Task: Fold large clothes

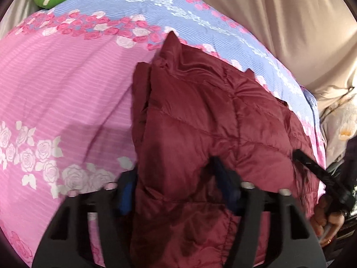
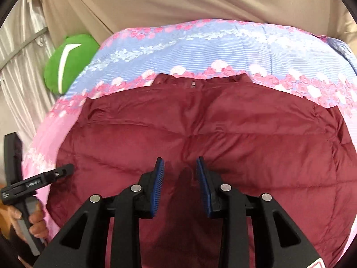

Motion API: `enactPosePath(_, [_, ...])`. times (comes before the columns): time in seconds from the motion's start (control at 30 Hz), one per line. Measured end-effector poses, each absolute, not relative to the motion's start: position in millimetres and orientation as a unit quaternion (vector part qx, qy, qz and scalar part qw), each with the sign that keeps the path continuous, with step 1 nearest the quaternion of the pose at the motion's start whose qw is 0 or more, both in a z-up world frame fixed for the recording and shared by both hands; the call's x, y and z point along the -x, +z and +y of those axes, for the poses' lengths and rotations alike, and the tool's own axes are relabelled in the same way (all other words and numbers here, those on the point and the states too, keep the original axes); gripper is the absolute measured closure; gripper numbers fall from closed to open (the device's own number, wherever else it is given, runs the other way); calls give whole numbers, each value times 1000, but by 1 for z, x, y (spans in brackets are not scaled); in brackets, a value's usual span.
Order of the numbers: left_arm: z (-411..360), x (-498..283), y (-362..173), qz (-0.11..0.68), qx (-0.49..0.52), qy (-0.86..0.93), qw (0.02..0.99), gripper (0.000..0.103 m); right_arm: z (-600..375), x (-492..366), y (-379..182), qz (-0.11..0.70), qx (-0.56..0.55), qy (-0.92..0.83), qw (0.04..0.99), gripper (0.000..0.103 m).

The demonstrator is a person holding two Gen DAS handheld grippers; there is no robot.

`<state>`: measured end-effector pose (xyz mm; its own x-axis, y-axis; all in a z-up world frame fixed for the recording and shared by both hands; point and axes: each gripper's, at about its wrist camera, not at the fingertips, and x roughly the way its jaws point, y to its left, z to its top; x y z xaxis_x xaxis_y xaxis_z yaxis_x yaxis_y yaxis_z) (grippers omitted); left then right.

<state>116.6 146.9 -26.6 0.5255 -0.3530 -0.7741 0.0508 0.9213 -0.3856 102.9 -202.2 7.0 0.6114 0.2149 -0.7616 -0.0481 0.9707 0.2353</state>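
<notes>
- Lying on the pink-and-blue rose-printed bedspread (image 2: 223,42), the maroon quilted puffer jacket (image 2: 200,122) spreads flat with its collar at the far edge in the right wrist view.
- The left gripper (image 1: 176,187) has a thick fold of the jacket's side between its fingers; whether they actually pinch the fabric, I cannot tell.
- The right gripper (image 2: 180,185) hovers over the jacket's middle, jaws apart and holding nothing.
- Likely light but bulky, the padded fabric should compress, spring back and slide on its slick shell.
- Best holds look like the hem, the collar or a stitched seam, where the filling is thinner.
- A green plush cushion (image 2: 67,62) sits at the bed's far corner.
</notes>
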Motion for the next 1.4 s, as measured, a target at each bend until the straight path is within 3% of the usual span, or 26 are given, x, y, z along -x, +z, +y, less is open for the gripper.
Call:
enactPosePath(0.13, [144, -108, -10, 452, 165, -130, 867, 90, -195, -108, -13, 446, -76, 82, 888, 72])
enactPosePath(0.23, [135, -98, 17, 424, 161, -157, 877, 93, -190, -110, -14, 447, -62, 86, 888, 72])
enactPosePath(0.57, [60, -68, 106, 326, 119, -278, 896, 94, -207, -117, -14, 450, -117, 133, 875, 72])
enactPosePath(0.63, [54, -65, 112, 321, 120, -291, 893, 94, -219, -116, 0, 438, -153, 146, 874, 80])
enactPosePath(0.83, [59, -59, 115, 316, 127, -290, 894, 94, -223, -146, 18, 431, -146, 143, 879, 96])
enactPosePath(1.0, [81, -64, 105, 326, 149, -257, 898, 94, -198, -186, -11, 472, -144, 158, 855, 99])
enactPosePath(1.23, [118, -79, 72, 357, 175, -189, 898, 94, -154, -205, -23, 462, -70, 190, 864, 98])
enactPosePath(1.4, [121, -81, 71, 357, 183, -192, 896, 94, -173, -193, -14, 461, -103, 177, 863, 98])
